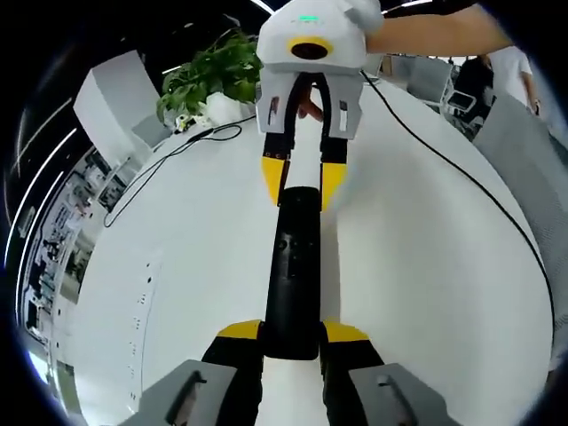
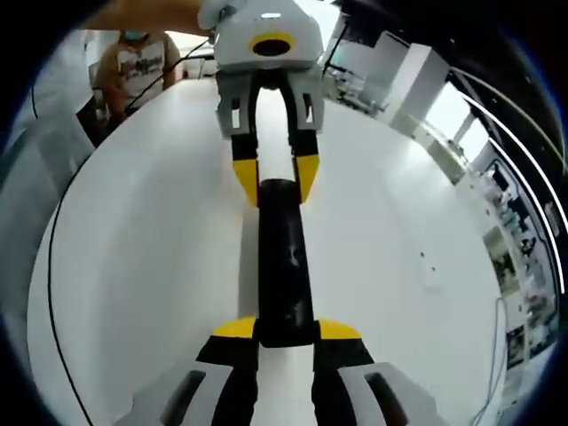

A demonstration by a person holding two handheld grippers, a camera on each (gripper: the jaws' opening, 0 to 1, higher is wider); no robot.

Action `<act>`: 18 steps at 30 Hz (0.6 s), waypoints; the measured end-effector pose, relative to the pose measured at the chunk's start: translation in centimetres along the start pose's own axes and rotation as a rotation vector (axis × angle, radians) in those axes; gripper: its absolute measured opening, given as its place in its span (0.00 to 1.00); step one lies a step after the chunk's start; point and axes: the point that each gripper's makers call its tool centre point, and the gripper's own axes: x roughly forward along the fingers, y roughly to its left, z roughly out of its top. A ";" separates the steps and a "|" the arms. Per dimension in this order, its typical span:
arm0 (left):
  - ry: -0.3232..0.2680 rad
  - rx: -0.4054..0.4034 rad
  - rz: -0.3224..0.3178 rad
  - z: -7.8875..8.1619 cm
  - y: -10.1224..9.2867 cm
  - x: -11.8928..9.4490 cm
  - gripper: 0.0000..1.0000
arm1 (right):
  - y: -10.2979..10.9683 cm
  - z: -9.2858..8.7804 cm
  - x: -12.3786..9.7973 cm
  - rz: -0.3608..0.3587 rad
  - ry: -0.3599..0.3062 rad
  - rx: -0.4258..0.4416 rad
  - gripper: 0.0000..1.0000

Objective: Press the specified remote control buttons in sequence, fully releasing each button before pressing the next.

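Held long black plastic remote control (image 1: 293, 271) between both fingers (left (image 1: 293, 333), right (image 2: 286, 330)), clamped endwise; no button visibly pressed yet.

**Around your workspace**

You work over a round white table (image 1: 426, 266), its top bare and glossy. A black cable (image 1: 461, 177) trails across it toward the far edge, and a second thin cable (image 1: 169, 155) loops near a leafy green potted plant (image 1: 213, 75) standing at the table's far side. Beside the plant you can see a white boxy cabinet (image 1: 111, 102). In the right gripper view, a person in a printed T-shirt (image 2: 133, 67) stands beyond the table (image 2: 133, 266).
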 end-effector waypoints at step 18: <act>0.046 -0.018 -0.027 -1.5 1.7 1.9 0.24 | -1.5 -0.6 1.9 0.031 -0.005 0.011 0.20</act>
